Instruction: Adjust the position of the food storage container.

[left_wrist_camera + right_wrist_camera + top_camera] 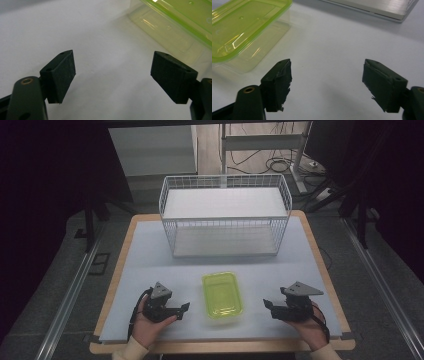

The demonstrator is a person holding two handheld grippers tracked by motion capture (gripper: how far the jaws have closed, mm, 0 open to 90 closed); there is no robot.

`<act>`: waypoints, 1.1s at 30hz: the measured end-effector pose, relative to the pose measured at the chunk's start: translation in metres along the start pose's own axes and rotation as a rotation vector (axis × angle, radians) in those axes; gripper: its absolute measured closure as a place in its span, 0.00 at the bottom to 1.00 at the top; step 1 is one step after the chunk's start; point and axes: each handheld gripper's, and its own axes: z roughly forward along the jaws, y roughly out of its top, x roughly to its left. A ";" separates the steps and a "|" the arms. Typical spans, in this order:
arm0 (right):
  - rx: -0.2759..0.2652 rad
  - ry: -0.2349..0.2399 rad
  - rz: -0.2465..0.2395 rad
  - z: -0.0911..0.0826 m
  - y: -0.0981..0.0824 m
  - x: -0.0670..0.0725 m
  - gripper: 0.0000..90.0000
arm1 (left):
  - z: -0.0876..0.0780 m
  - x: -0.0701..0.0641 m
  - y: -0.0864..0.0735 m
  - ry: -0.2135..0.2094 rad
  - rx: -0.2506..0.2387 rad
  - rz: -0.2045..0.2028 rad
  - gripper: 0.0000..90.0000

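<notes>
A clear plastic container with a lime-green lid (222, 296) lies on the table's white mat, near the front and in the middle. My left gripper (183, 309) rests to its left, held by a hand, its jaws wide apart and empty. In the left gripper view the container (175, 23) sits ahead at the upper right of my left gripper (112, 75). My right gripper (268, 307) is to the container's right, open and empty. In the right gripper view the container (244, 32) lies at the upper left of my right gripper (327, 82).
A white wire basket (225, 215) with two shelves stands at the back of the mat (150, 265). The base of the basket (382, 8) shows at the top of the right gripper view. Wooden table edges frame the mat; cables lie on the floor behind.
</notes>
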 end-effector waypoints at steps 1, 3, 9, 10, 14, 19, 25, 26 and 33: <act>-0.005 0.000 0.006 -0.001 0.000 -0.002 0.29 | 0.002 0.000 0.001 -0.003 0.003 0.004 0.22; -0.016 0.005 0.024 -0.004 -0.002 -0.005 0.32 | 0.004 0.000 0.003 -0.007 0.003 0.011 0.22; -0.012 0.025 0.050 -0.006 0.004 -0.010 0.51 | -0.001 0.002 -0.006 -0.003 0.009 0.030 0.21; -0.012 0.025 0.050 -0.006 0.004 -0.010 0.51 | -0.004 0.003 -0.007 0.003 0.010 0.038 0.21; 0.000 0.047 0.033 -0.001 0.008 -0.006 0.59 | -0.012 0.005 -0.013 0.011 -0.002 0.038 0.22; 0.012 0.065 0.014 0.005 0.009 -0.004 0.64 | -0.011 0.002 -0.015 0.011 0.001 0.041 0.22; 0.016 0.108 -0.006 0.008 0.015 -0.007 0.88 | -0.006 0.001 -0.017 0.002 0.024 0.050 0.22; 0.018 0.109 -0.003 0.007 0.015 -0.008 0.92 | -0.006 0.001 -0.017 0.004 0.023 0.049 0.22; -0.003 0.116 0.006 -0.002 0.021 -0.004 1.00 | -0.010 -0.001 -0.015 -0.001 0.014 0.056 0.22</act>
